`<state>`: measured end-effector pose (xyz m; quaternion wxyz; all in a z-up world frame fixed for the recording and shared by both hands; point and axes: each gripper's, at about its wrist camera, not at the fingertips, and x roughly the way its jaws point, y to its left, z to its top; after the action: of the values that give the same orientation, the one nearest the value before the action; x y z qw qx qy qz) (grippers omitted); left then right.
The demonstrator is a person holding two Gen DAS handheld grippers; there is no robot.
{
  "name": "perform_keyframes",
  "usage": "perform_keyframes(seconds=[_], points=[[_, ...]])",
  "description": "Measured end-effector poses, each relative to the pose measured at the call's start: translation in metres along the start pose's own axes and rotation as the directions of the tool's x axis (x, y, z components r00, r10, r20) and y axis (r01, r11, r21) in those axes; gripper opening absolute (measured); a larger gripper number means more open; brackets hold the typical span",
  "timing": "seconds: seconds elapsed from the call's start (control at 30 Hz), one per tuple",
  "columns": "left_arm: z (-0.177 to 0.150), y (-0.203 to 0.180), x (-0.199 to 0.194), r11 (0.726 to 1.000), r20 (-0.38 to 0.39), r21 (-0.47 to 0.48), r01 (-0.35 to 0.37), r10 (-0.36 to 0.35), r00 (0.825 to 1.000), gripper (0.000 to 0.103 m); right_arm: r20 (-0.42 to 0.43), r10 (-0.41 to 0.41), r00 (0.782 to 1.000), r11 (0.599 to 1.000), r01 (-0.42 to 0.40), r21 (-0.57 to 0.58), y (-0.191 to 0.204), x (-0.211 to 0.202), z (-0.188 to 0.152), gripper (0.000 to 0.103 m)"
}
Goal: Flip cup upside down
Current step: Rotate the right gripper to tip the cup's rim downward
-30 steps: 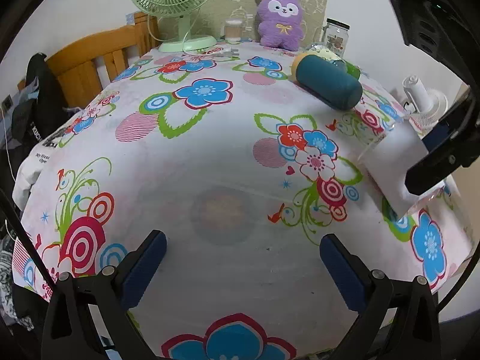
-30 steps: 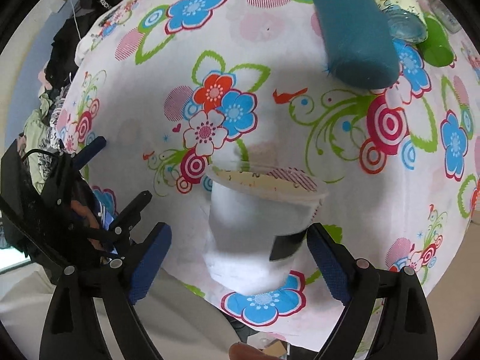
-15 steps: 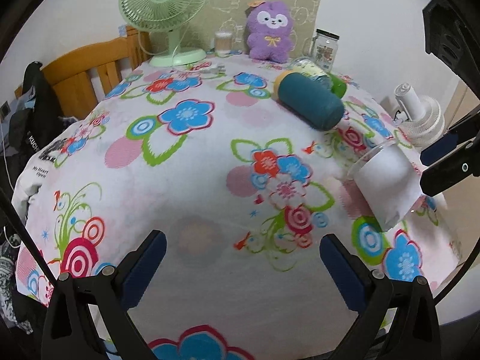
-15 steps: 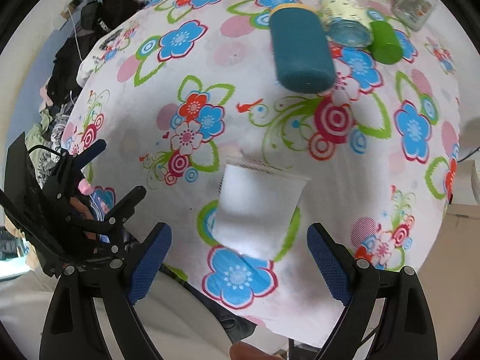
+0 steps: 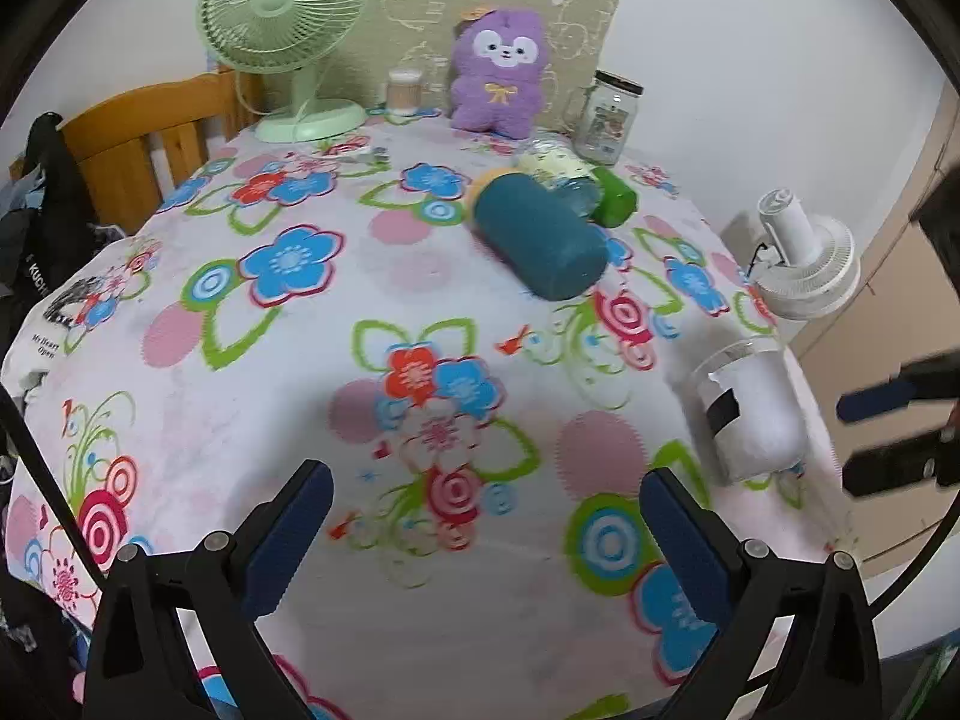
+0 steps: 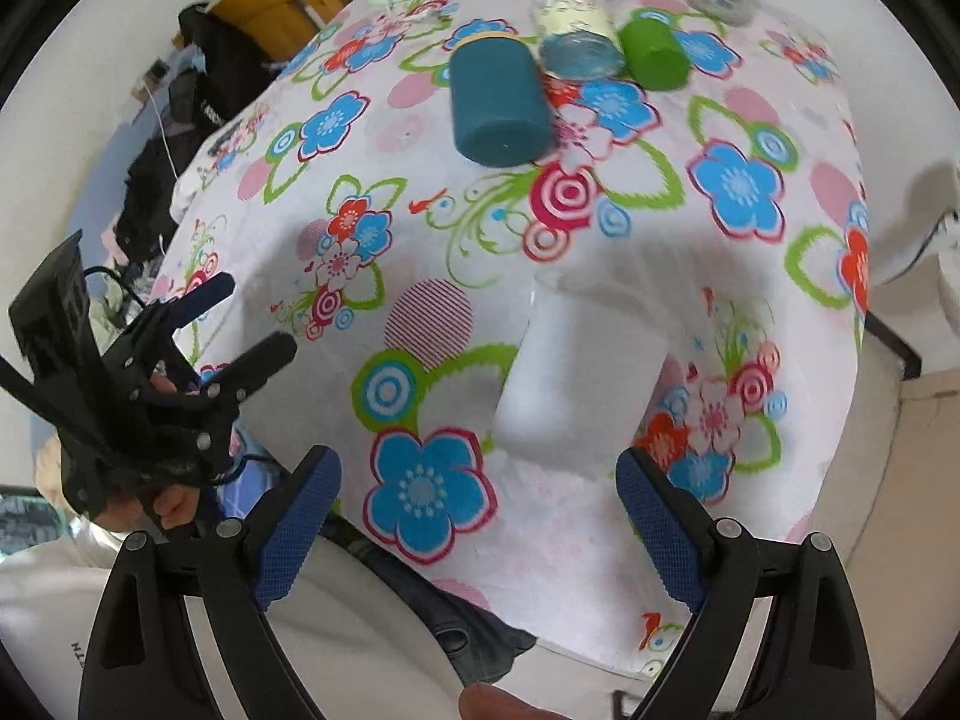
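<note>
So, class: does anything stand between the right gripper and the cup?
Nothing visible does. The cup lies on the tablecloth just ahead of the open right gripper, with only bare cloth between them. The teal cylinder lies farther back, beyond the cup.

Tablecloth [image 5: 288, 360]: soft matt cloth, printed flowers, slightly fuzzy nap. Cup [image 5: 750, 414]: translucent frosted plastic, smooth, with a white paper lining and a black patch (tape or label, cannot tell). Teal cylinder [image 5: 540, 240]: matt, felt-like skin. Plush toy [image 5: 501, 72]: purple fleece. Desk fan [image 5: 282, 18]: pale green plastic, light sheen. Jar [image 5: 609, 114]: clear glass, glossy. Chair [image 5: 144, 138]: varnished wood. Left gripper [image 5: 480, 534]: black matt plastic, blue textured pads [image 5: 681, 543] on the jaws.
</note>
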<state>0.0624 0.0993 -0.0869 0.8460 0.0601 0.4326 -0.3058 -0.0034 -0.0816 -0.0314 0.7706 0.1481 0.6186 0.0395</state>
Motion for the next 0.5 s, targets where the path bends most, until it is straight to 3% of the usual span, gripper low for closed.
perform_keyframes(seconds=[0.3, 0.5], points=[[0.017, -0.043, -0.002, 0.997, 0.003, 0.06, 0.041, -0.041, 0.999, 0.103, 0.119, 0.056, 0.991, 0.996, -0.065, 0.068, -0.038, -0.033, -0.037, 0.095], [0.026, -0.072, 0.002, 0.993, -0.012, 0.098, 0.071, -0.071, 0.997, 0.103, 0.148, 0.103, 0.984, 0.983, -0.124, 0.138, -0.072, -0.03, -0.064, 0.096]])
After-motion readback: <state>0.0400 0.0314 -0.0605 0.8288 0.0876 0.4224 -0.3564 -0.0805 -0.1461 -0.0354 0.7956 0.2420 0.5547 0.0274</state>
